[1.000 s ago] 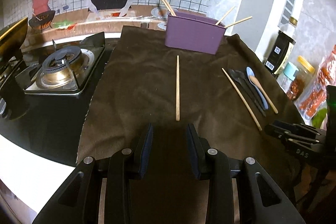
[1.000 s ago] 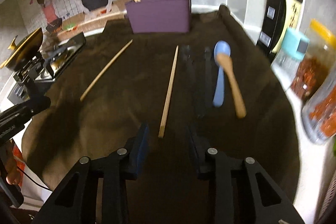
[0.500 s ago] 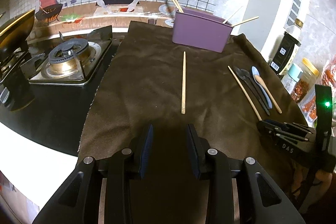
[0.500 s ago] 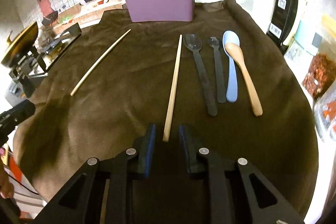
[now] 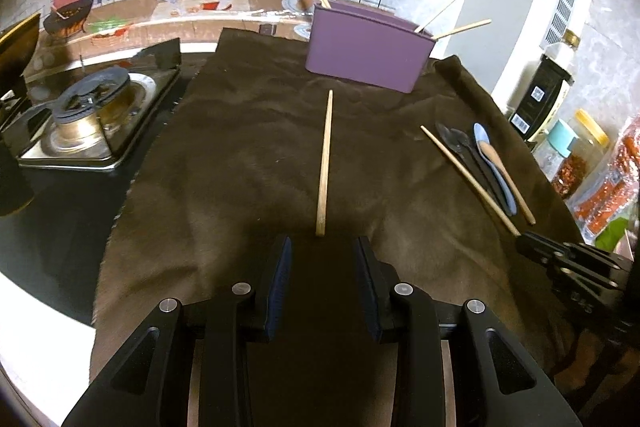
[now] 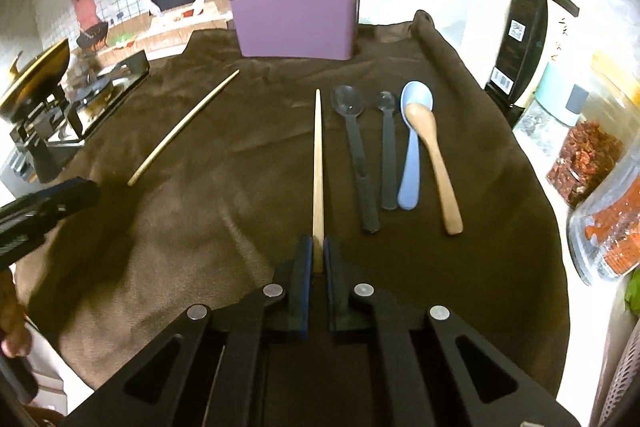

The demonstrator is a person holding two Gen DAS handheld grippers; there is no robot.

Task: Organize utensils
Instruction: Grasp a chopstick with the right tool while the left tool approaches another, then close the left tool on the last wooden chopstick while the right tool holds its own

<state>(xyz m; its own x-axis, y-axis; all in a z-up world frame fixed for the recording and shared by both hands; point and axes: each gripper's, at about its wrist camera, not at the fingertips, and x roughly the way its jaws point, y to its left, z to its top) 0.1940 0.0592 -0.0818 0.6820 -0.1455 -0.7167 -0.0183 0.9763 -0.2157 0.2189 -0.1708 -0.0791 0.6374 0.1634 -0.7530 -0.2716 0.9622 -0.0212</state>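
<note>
Right hand-held gripper [image 6: 316, 253] level, clamped on chopstick [image 6: 318, 163] end; left hand-held gripper [image 5: 323, 281] wide, low over cloth [image 5: 240, 147].

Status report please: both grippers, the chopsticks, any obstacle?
Right gripper shut on chopstick end. Left gripper open, just short of second chopstick. Purple holder ahead; path clear, spoons lie beside.

Dim warm light, blown-out glare at right, fisheye-bent edges — dark vignette, soft corners
</note>
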